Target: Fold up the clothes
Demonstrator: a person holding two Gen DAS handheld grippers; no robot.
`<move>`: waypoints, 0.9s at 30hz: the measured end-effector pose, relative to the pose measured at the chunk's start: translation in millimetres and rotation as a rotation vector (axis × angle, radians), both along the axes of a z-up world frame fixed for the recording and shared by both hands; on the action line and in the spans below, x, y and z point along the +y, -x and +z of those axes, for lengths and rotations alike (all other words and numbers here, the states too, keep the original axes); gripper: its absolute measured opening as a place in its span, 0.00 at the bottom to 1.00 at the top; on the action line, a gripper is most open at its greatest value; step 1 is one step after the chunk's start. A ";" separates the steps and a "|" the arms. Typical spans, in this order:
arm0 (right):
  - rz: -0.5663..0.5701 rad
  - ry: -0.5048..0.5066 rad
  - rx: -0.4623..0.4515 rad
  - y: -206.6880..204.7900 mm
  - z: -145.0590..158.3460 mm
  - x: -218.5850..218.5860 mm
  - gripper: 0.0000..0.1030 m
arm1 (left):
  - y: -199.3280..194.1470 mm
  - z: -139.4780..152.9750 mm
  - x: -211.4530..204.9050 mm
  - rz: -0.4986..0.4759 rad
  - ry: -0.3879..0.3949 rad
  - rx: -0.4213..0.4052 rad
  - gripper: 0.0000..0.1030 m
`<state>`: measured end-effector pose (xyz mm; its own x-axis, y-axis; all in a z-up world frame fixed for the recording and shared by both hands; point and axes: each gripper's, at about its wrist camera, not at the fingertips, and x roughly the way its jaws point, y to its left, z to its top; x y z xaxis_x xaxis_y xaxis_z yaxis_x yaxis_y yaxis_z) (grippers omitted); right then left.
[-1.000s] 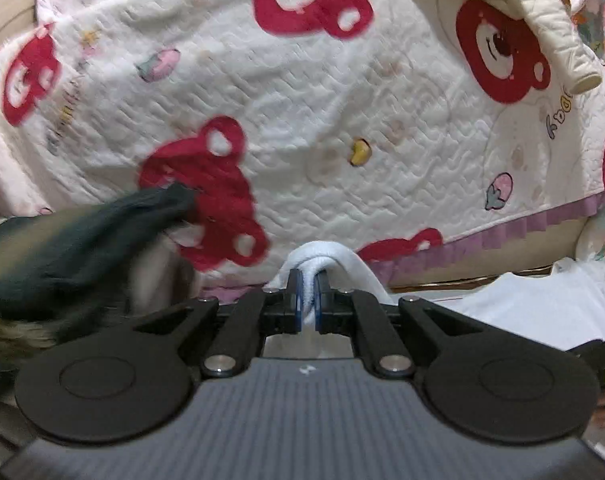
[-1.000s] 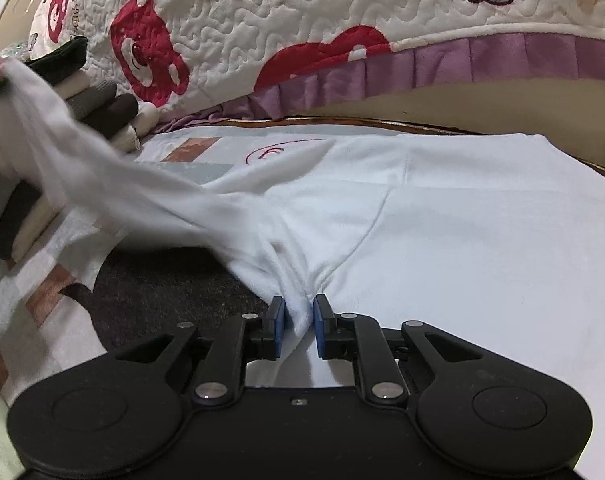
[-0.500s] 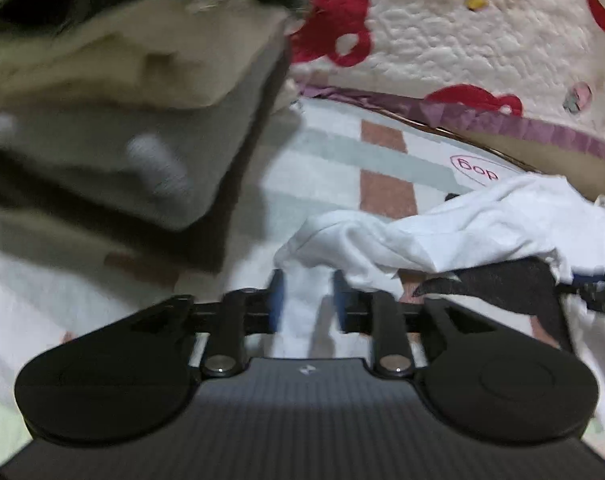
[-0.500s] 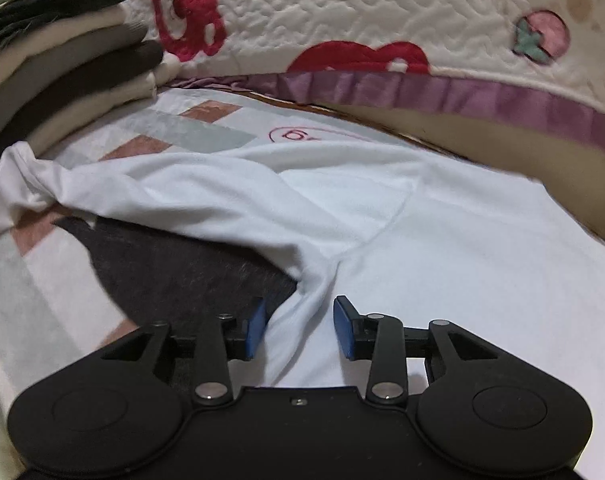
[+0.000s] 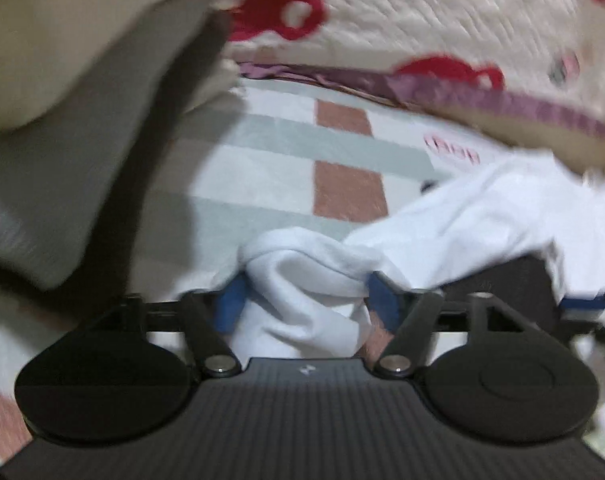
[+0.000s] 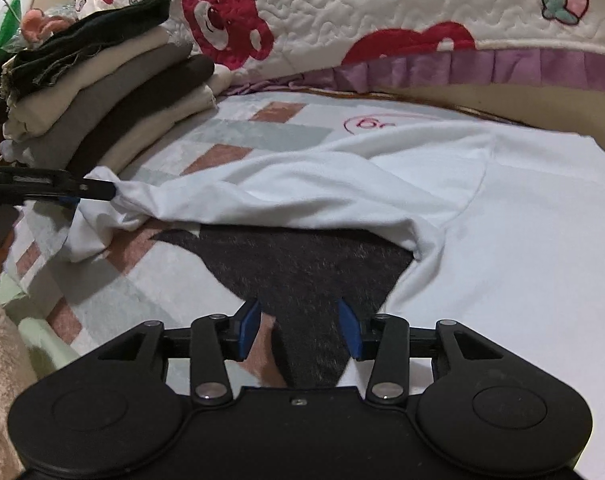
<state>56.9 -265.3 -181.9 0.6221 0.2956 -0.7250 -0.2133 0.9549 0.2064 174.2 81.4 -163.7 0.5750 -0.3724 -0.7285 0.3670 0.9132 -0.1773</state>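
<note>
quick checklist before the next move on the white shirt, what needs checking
1. Left gripper open, bunched sleeve end of the white cotton t-shirt lying between its blue pads: ok for regrasping, no grip yet.
2. Right gripper open and empty, above the dark grey felt mat: ok.
3. Shirt body flat on the right: ok.
4. Sleeve smooth: not ok, it lies twisted and wrinkled across the mat.
5. Stack of folded clothes apart from the shirt: ok in the right wrist view, though the left gripper works close beside it.
6. Shirt's far hem: cannot tell, out of view.
</note>
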 end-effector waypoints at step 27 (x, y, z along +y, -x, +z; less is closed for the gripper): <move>0.055 0.142 -0.037 -9.1 2.8 6.3 0.52 | 42.8 4.9 99.8 0.319 0.482 0.276 0.50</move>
